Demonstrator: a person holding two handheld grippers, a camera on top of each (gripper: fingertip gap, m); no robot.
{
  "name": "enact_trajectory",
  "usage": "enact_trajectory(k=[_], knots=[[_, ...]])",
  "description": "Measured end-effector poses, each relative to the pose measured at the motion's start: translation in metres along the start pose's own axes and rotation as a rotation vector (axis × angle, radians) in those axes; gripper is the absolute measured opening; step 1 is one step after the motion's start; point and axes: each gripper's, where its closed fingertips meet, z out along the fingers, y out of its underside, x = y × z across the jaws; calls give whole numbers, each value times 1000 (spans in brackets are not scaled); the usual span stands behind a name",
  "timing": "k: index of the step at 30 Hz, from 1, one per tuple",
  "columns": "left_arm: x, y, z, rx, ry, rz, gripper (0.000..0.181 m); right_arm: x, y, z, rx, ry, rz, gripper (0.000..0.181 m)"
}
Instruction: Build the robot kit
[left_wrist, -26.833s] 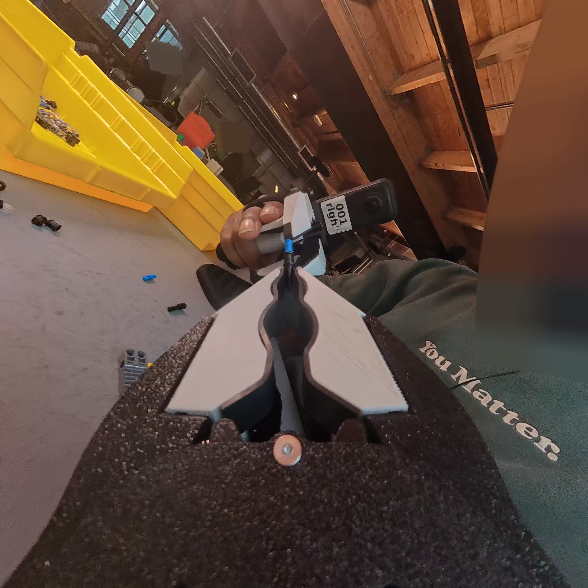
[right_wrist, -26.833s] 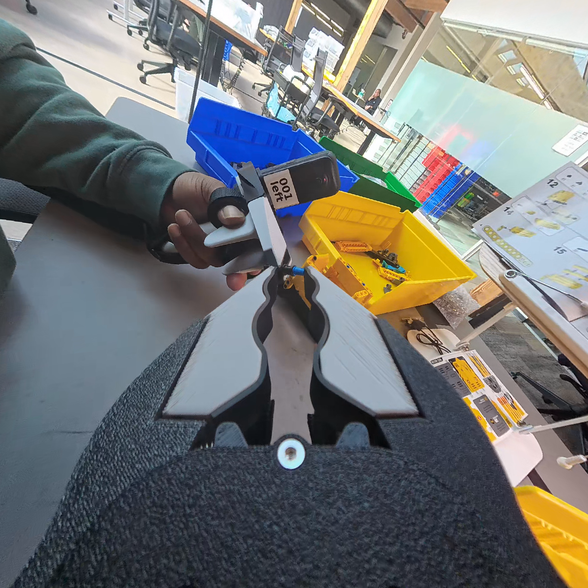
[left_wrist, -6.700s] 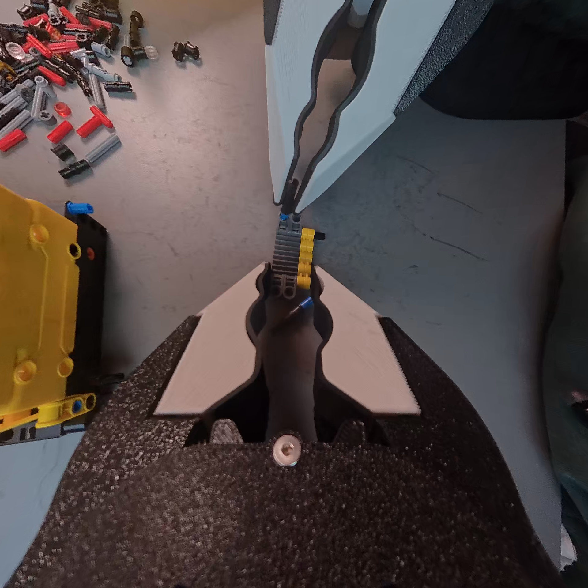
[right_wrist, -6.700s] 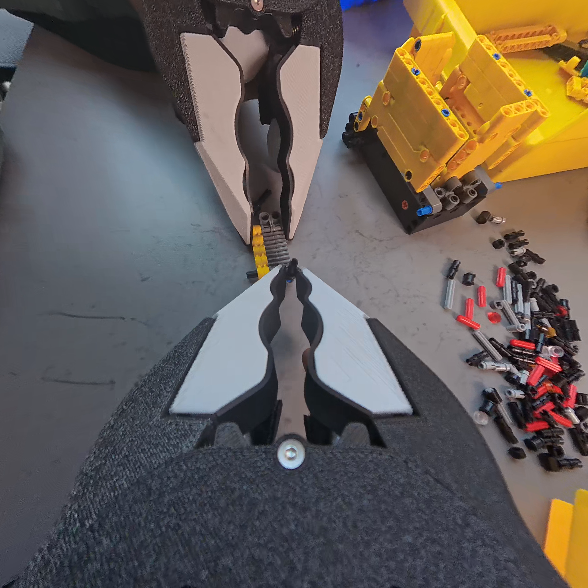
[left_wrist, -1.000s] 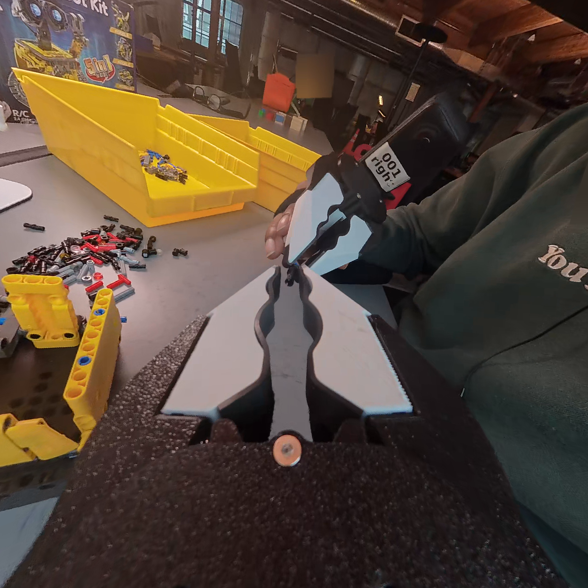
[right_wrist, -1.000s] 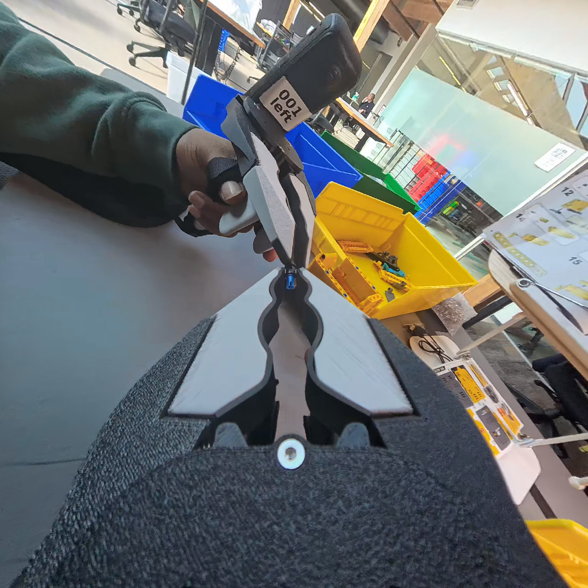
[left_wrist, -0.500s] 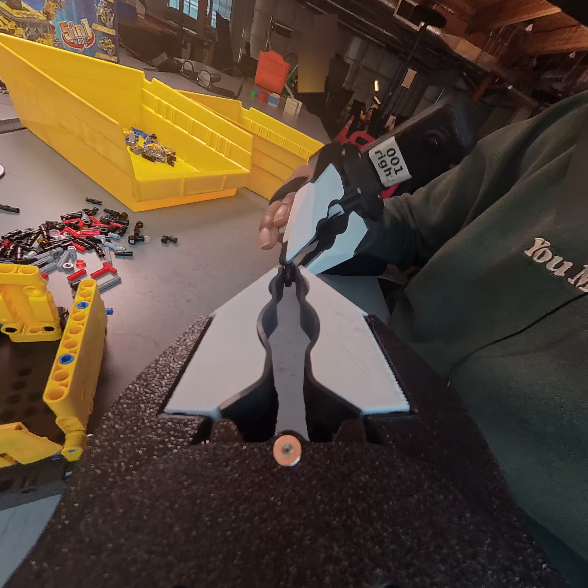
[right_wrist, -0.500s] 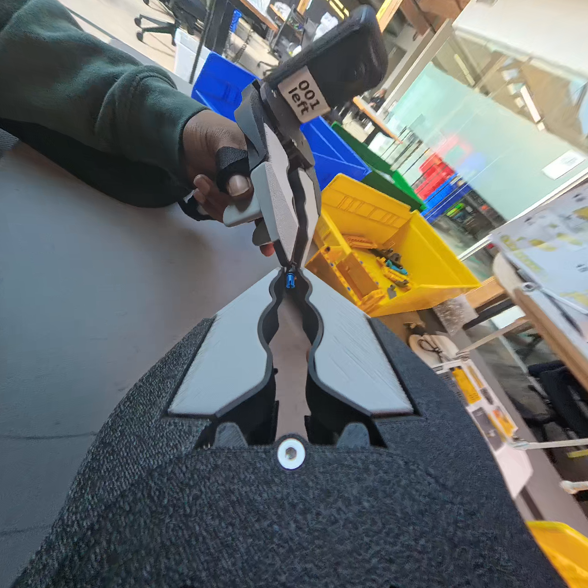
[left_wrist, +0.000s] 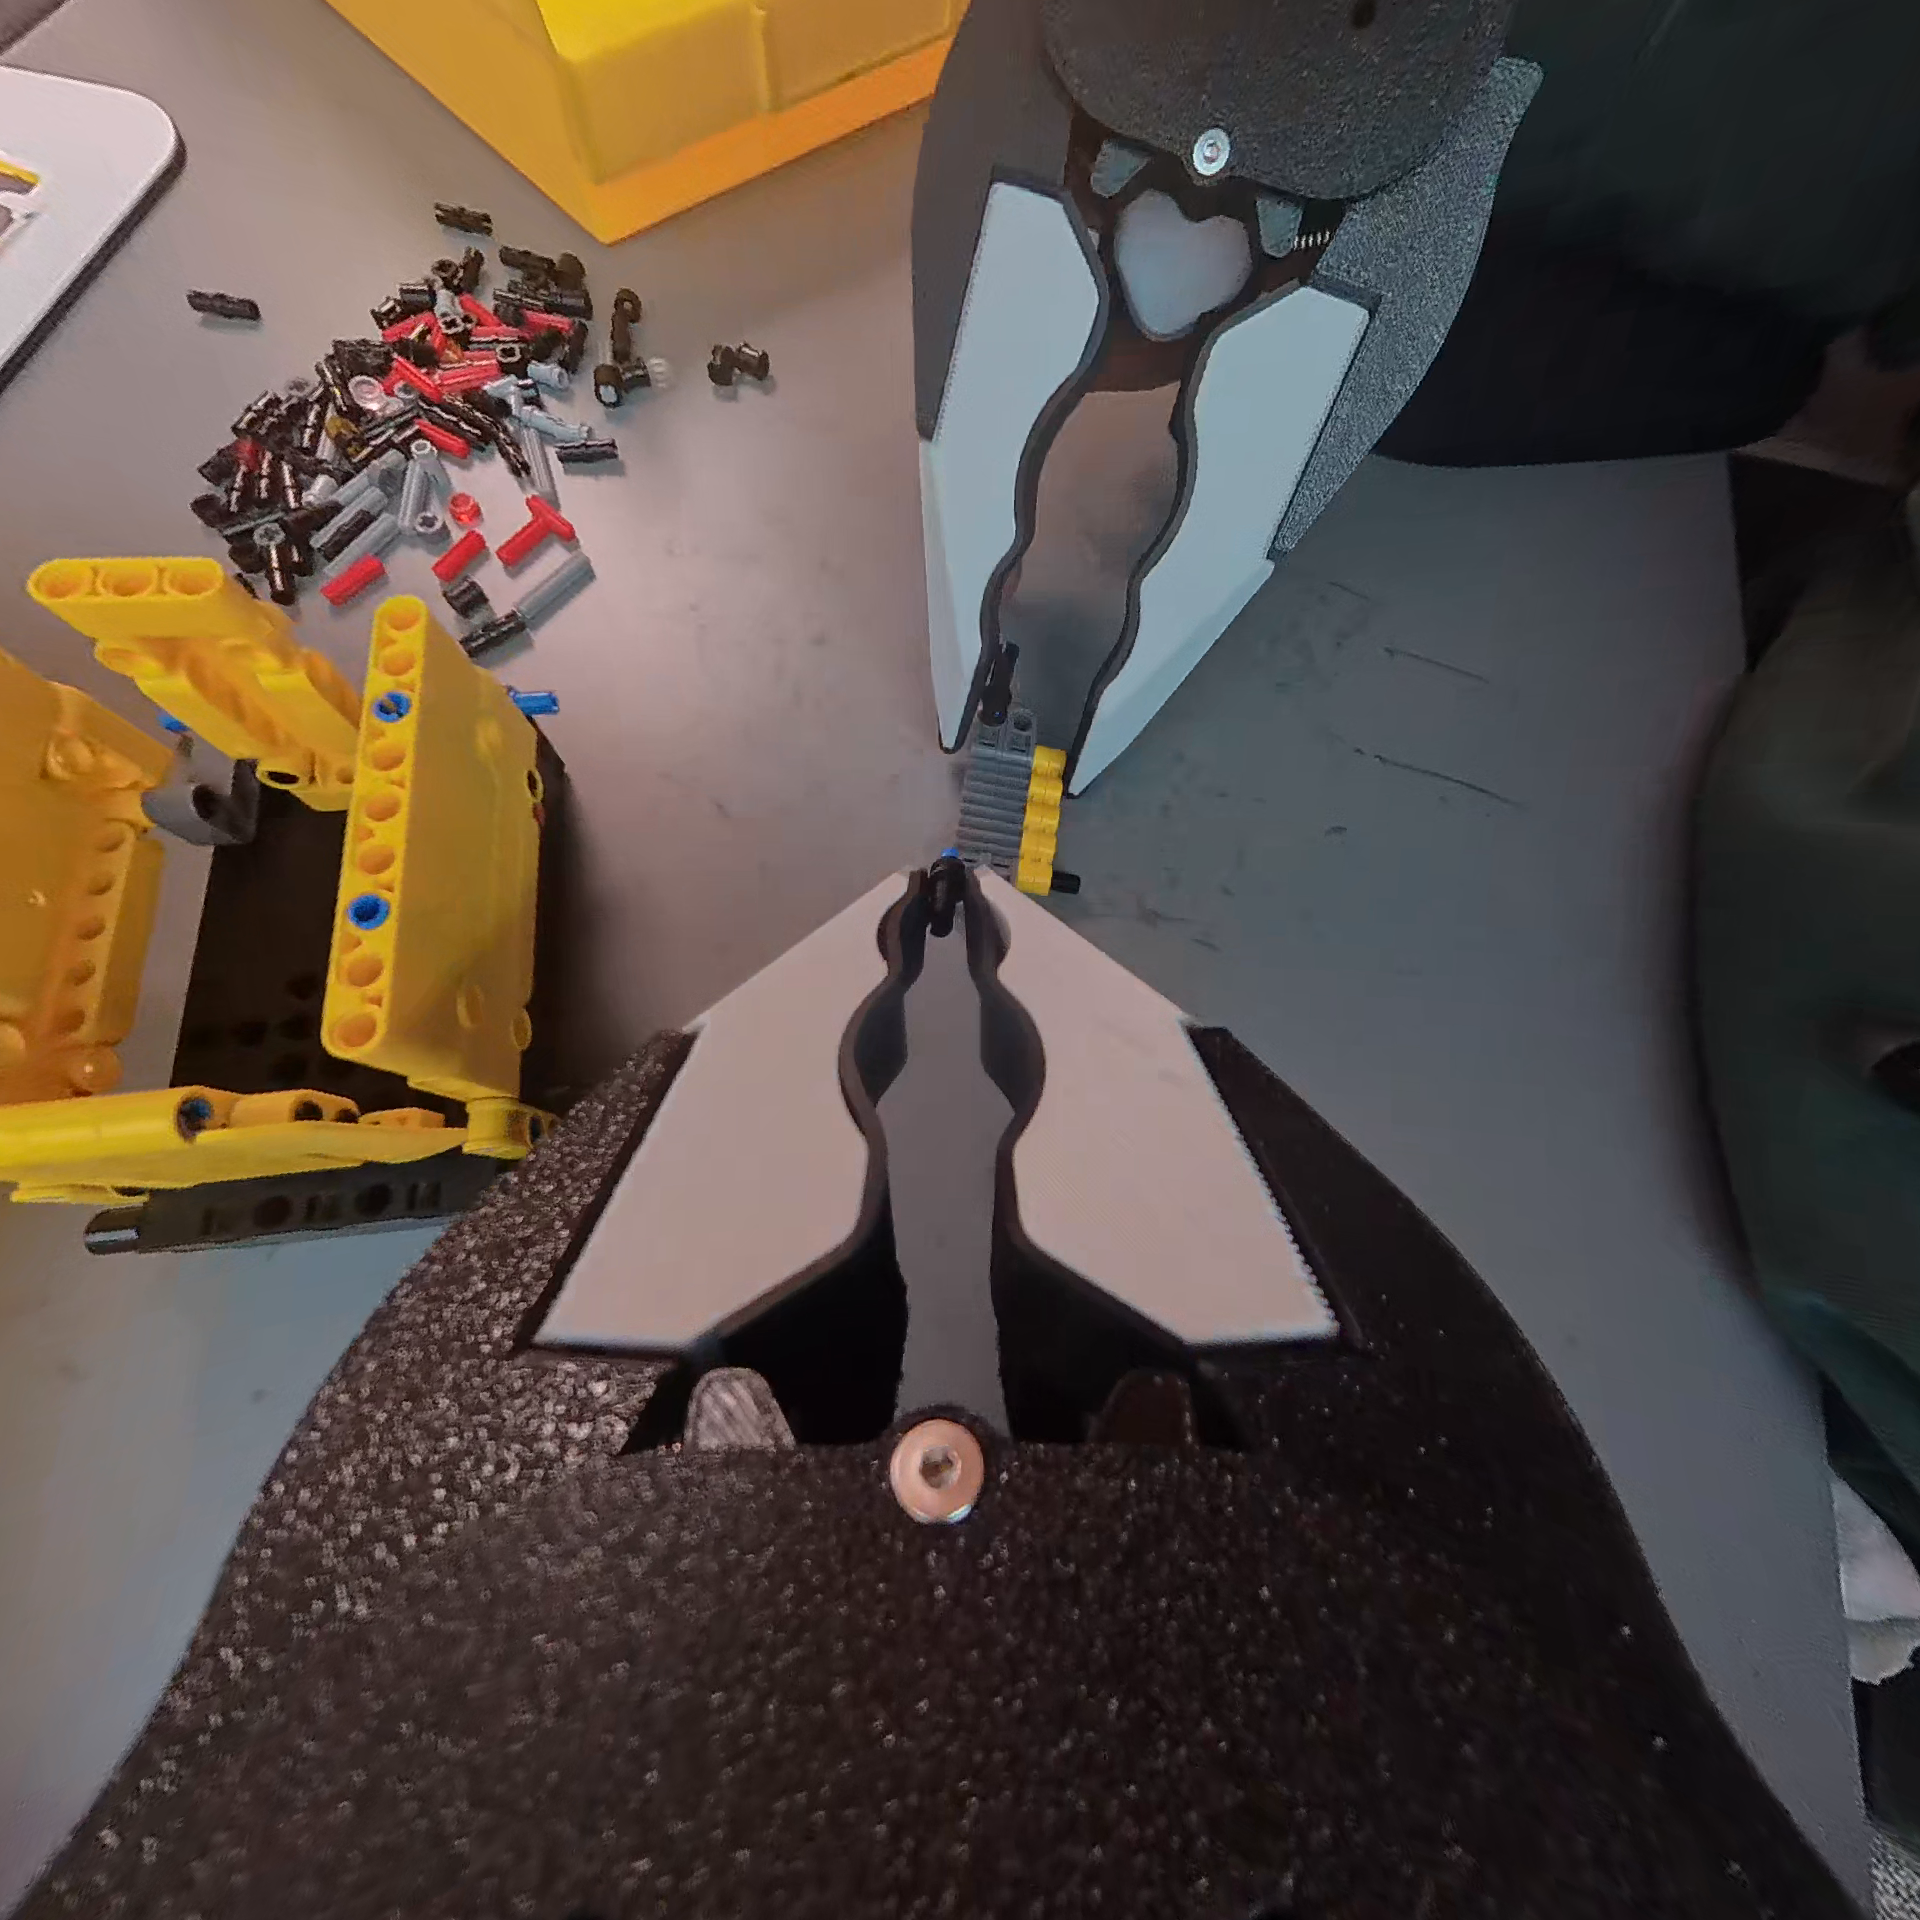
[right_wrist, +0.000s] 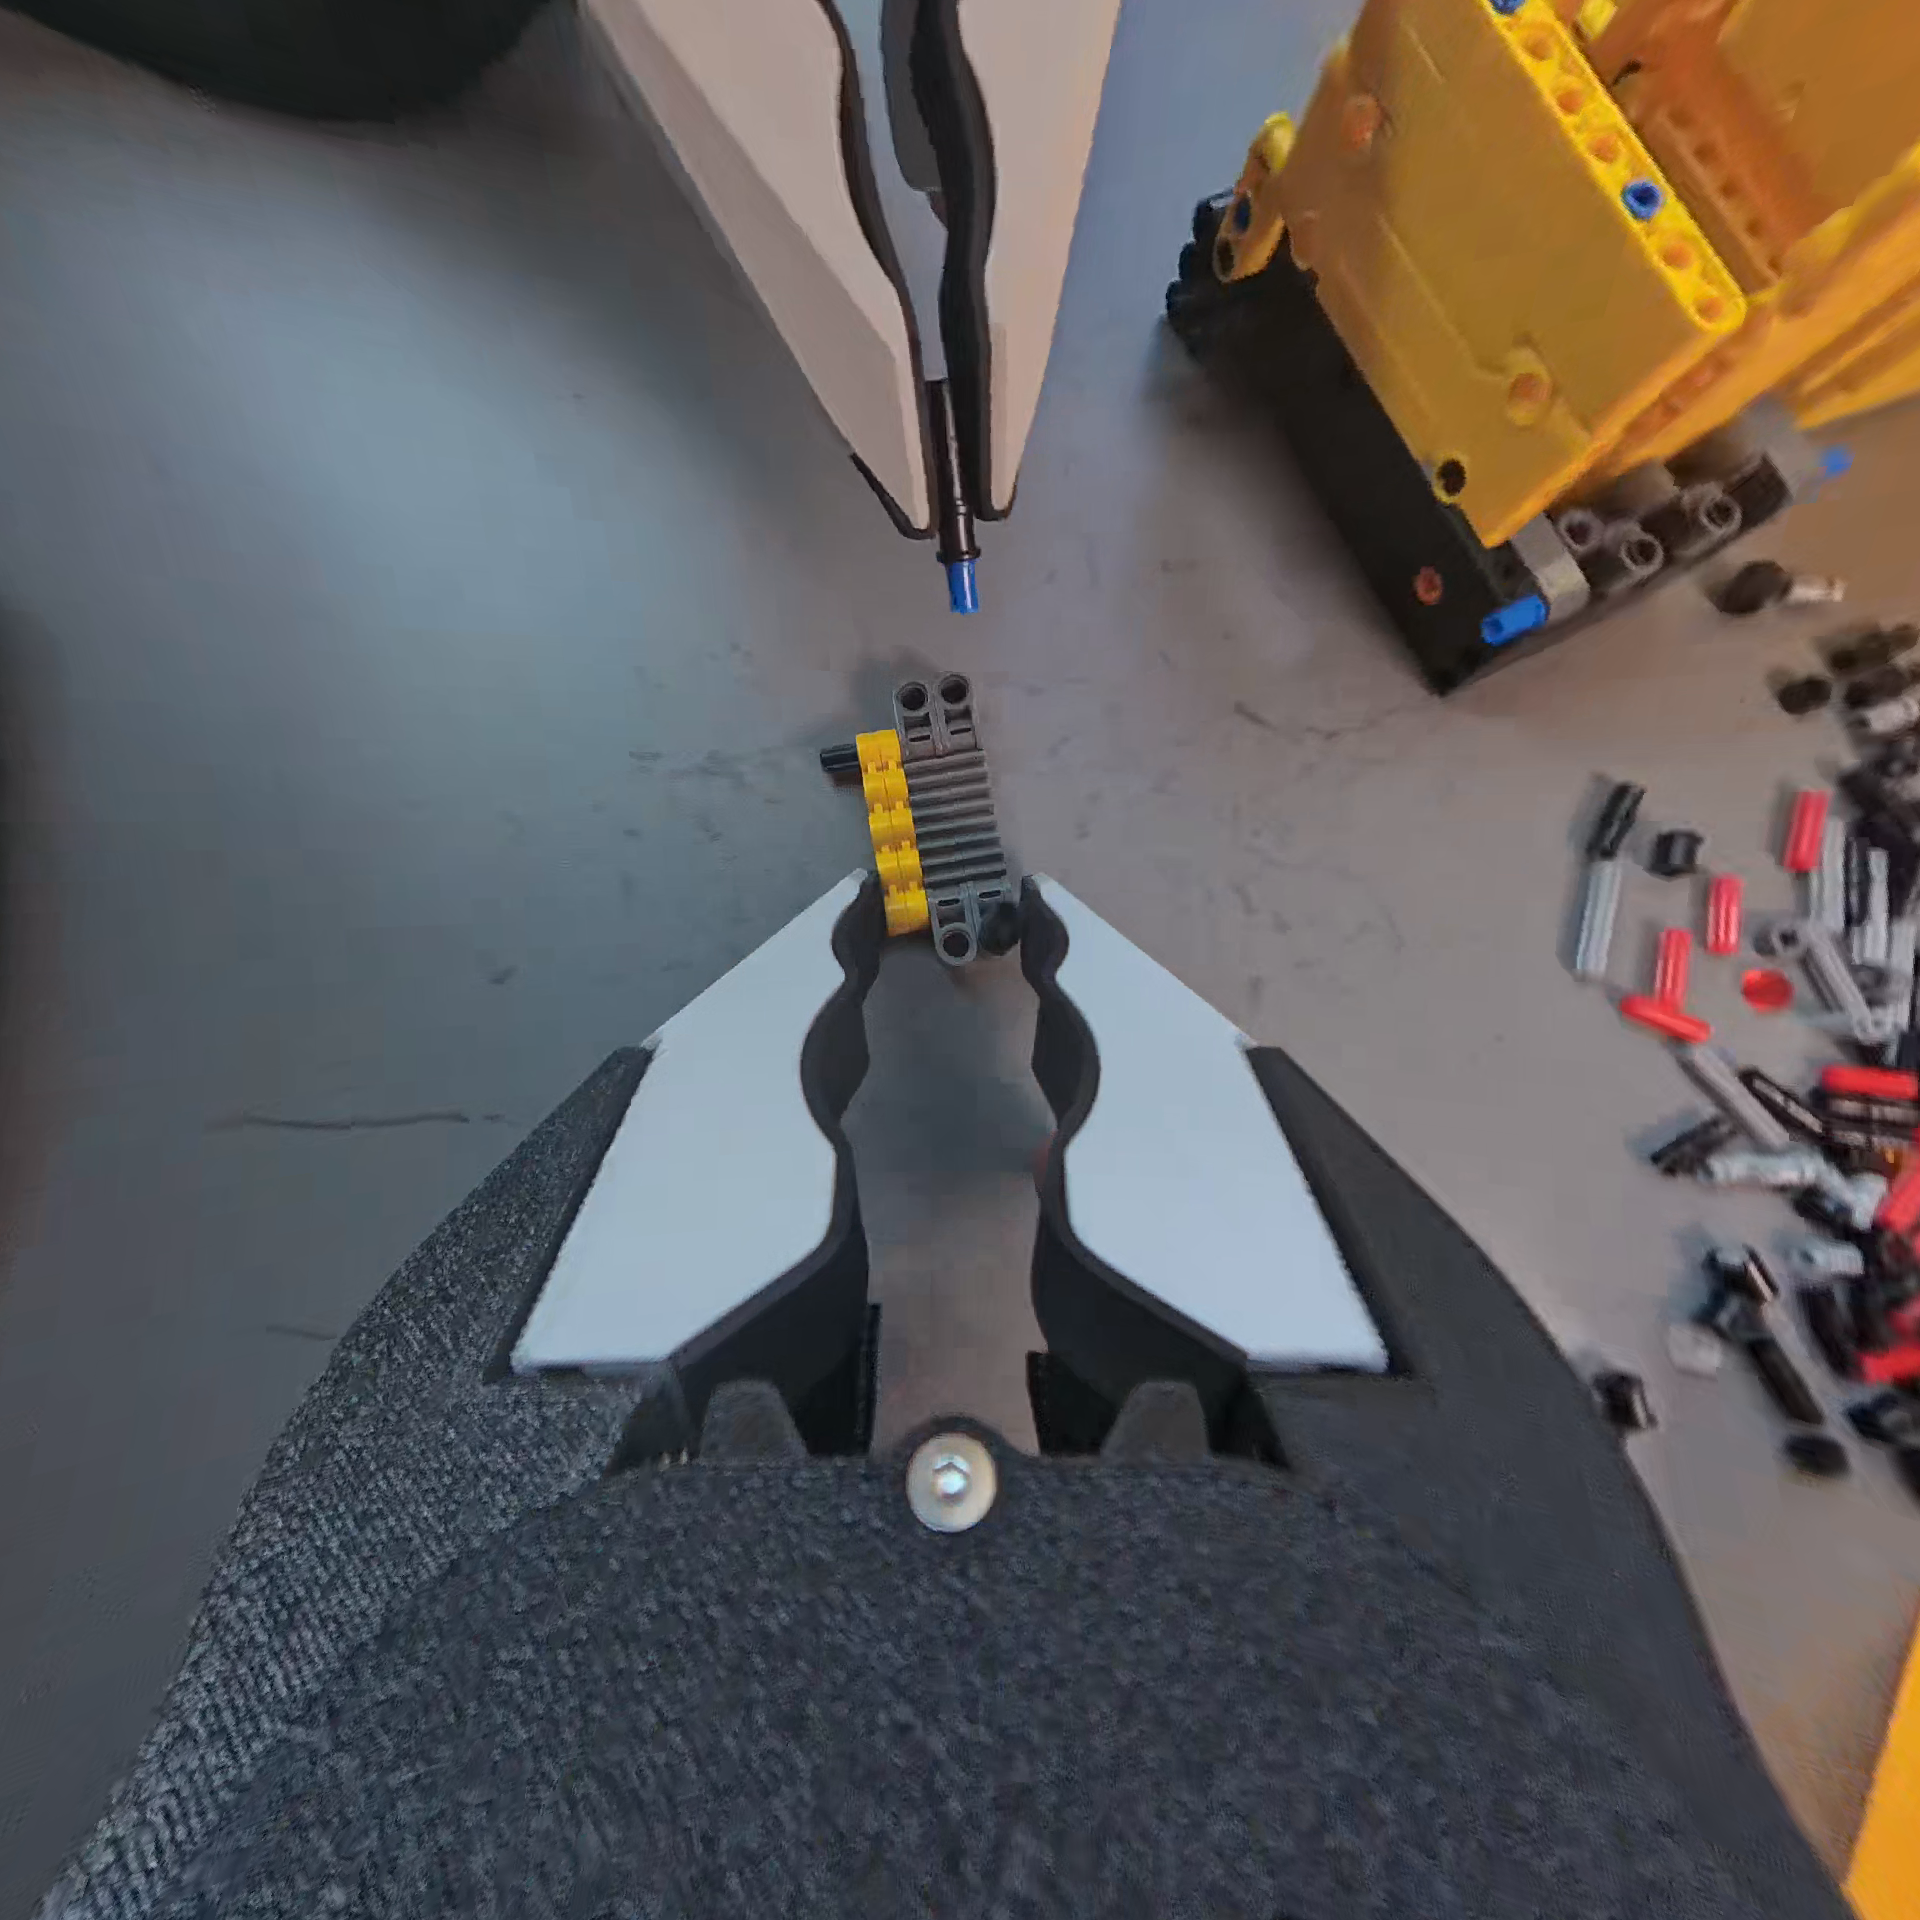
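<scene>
Whereas 0.5s ago raised | both grippers now over table (left_wrist: 1455, 935) | right gripper (right_wrist: 945, 904) grips ribbed piece (right_wrist: 951, 821) | left gripper (left_wrist: 943, 883) pinches pin (left_wrist: 943, 899)

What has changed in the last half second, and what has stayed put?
Both grippers swung down from mid-air to the table. The right gripper let go of the blue-tipped pin, and its jaws now grip the grey-and-yellow assembly. The left gripper stays shut on the pin. The yellow model and loose pin pile stayed put.

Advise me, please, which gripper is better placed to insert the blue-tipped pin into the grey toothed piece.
Left, probably: the left gripper is shut on the blue-tipped pin, pointing at end holes of the grey toothed piece, while the right gripper brackets its other end.
</scene>
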Motion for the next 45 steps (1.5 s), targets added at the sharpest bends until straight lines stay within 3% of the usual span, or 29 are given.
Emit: enact_trajectory(k=[3, 5, 8, 14, 20, 35, 39, 45], knots=[[3, 2, 1, -13, 6, 3, 5, -9, 7, -7, -35, 148, 155, 27], [7, 3, 4, -24, 24, 6, 5, -36, 4, -8, 6, 127, 209, 41], [16, 6, 11, -52, 69, 17, 5, -59, 0, -9, 65, 95, 233, 47], [15, 1, 16, -106, 71, 59, 5, -45, -4, -15, 139, -33, 285, 45], [15, 2, 23, -236, 93, 150, 5, -37, 0, -9, 74, -48, 160, 20], [10, 6, 28, -575, 106, 351, 5, -36, -2, -8, 117, -34, 95, 16], [6, 18, 30, -709, 96, 415, 5, -38, -2, -9, 148, -16, 25, 13], [7, 5, 31, -704, 129, 402, 5, -36, -2, -10, 161, 37, -35, 12]])
